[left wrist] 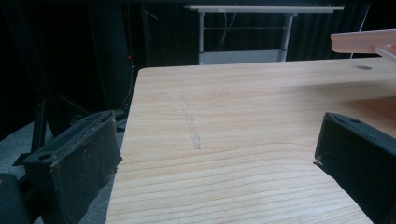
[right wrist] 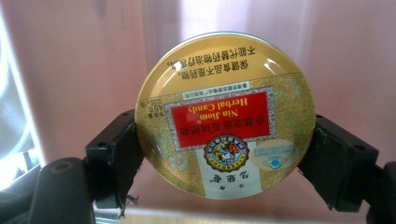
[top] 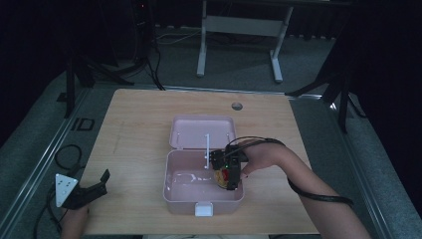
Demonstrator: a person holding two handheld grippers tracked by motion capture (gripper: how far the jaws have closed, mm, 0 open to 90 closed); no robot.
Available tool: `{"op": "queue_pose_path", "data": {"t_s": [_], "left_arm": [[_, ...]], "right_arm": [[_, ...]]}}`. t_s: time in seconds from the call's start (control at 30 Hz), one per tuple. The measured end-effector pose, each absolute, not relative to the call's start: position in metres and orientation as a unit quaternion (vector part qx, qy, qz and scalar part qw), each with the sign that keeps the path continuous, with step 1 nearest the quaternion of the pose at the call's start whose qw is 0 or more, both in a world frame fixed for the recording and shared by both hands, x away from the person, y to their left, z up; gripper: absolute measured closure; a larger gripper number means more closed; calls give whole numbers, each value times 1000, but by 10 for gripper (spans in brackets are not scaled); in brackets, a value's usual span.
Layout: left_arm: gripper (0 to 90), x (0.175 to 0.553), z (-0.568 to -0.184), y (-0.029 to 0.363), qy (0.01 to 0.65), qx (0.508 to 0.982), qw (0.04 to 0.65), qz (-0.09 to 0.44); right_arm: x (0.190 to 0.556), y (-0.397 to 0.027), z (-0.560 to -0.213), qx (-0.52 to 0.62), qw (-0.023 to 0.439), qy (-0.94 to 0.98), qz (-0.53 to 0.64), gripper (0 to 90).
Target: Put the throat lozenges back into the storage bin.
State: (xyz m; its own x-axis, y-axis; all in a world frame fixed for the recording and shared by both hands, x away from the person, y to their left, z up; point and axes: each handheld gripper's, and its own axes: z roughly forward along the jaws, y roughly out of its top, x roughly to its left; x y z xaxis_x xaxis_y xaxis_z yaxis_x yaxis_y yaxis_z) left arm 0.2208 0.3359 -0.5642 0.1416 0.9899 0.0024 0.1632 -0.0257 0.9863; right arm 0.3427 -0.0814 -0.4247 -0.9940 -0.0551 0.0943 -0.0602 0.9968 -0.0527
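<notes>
Nearest you, at the desk's [top: 134, 149] near-left corner, your left tongs [top: 92, 191] rest spread wide with nothing between them; in the left gripper view their two black pads frame bare wood.

Further in, near the middle of the near edge, a pink box [top: 171, 191] sits open, its white latch [top: 203, 209] facing you. Your right tongs [right wrist: 224, 154] reach down into its right side, pinching a round gold candy tin [right wrist: 223, 116] by its rim, one pad on each side. In the right gripper view the tin faces the camera with its red label upside down, pink wall behind it. I cannot tell whether the tin touches the box floor.

Beyond that, the box's lid [top: 201, 132] lies back towards the far edge, with a small round hole [top: 237, 106] in the desk past it.

What could go wrong: the grip is on a smooth, curved metal edge, so the tin may slip or swivel if you loosen unevenly. Letting go while it stands on edge could leave it rolling or clattering. Your tongs sit close to the box's right wall, so lifting out at an angle might catch it and drag the box.
</notes>
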Motion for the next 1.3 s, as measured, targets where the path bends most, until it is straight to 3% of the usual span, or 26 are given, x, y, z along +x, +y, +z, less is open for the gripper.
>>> {"op": "queue_pose_path", "data": {"t_s": [0.6, 0.9, 1.3], "left_arm": [[4, 221, -564, 336, 498, 580, 488, 421], [4, 221, -564, 336, 498, 581, 488, 420], [4, 221, -564, 336, 497, 581, 489, 420]], "right_arm": [[340, -71, -455, 48, 36, -998, 32, 201], [338, -68, -475, 54, 53, -996, 53, 200], [339, -67, -475, 46, 61, -995, 65, 161]]}}
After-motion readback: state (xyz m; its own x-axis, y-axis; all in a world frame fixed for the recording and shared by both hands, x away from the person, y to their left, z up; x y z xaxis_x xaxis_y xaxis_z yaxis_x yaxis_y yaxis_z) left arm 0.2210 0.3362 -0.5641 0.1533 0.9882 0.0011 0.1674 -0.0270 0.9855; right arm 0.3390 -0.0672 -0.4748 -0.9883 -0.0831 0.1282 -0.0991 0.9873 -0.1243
